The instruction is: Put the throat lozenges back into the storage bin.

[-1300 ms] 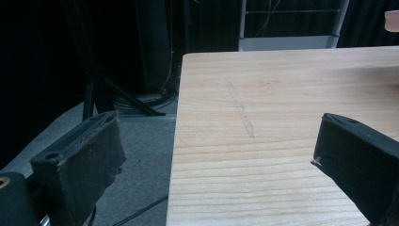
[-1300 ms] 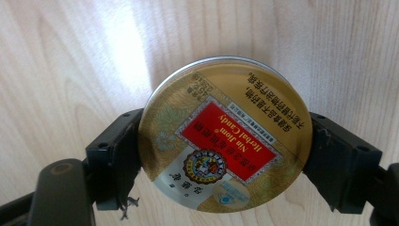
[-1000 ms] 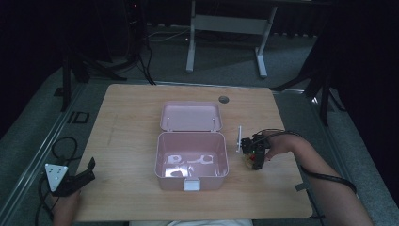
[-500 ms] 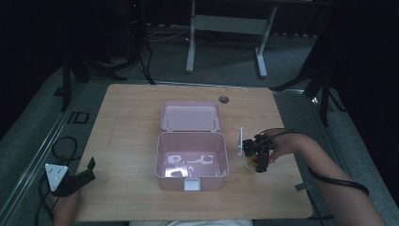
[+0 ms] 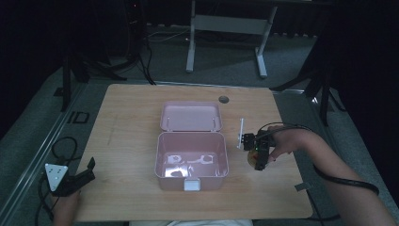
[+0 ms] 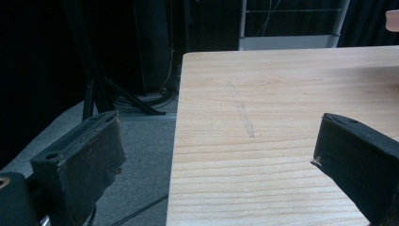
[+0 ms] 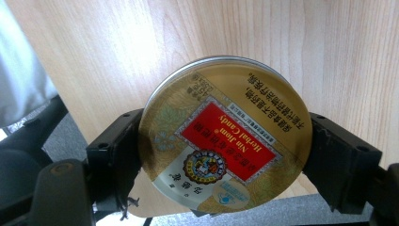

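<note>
So the right tool (image 7: 225,155) has a round gold candy tin (image 7: 226,141) pinched between its jaws, one jaw on each side of the rim, closed just as far as the tin's width allows. The lid reads "Herbal Candy" on a red label (upside down from the tool's camera, so it's gripped from the far side of the print). In the high view the tin (image 5: 256,159) sits low over the bench (image 5: 131,122), toward the right edge and just to the right of the pink box (image 5: 192,160). I can't tell whether it's touching the wood or slightly lifted.

My read: this is the pick-up step, tin secured but not yet carried anywhere. The next move looks like a lift and a short carry toward the box, high enough to clear its right wall, then lowering the tin flat inside before letting go. A round metal rim can slip, so the grip should stay firm.

The box stands open near the middle of the bench, its lid (image 5: 190,116) folded back toward the far edge. Inside I only see pale glare patches on the bottom, nothing I can call an object.

The left tool (image 5: 77,178) rests at the near left corner, jaws wide apart and holding nothing.
</note>
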The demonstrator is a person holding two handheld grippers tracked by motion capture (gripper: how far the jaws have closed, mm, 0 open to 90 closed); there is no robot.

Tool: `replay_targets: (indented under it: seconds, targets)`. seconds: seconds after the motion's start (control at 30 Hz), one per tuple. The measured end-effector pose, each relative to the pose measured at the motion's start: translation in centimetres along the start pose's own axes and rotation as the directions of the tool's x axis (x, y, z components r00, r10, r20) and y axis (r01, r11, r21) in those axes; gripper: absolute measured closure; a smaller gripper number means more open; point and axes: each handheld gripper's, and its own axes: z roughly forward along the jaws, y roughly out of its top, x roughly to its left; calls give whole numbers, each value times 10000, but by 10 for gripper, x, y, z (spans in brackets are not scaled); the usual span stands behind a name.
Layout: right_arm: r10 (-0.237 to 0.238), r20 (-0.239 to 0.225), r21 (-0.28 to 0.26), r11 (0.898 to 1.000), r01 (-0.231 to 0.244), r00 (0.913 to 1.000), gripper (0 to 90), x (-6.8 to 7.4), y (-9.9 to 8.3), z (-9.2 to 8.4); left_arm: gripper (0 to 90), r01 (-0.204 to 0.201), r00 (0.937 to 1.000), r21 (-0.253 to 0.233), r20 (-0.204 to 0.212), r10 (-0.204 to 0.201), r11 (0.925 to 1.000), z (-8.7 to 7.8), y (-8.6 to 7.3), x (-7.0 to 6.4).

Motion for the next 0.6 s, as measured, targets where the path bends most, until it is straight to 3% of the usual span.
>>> replay_targets:
  seconds: [0.6]
  targets:
    - [-46,-193,-649,9979,33,9998,199,13,28,-42,25,21,10000,-13,14,-21,10000,0,0,0]
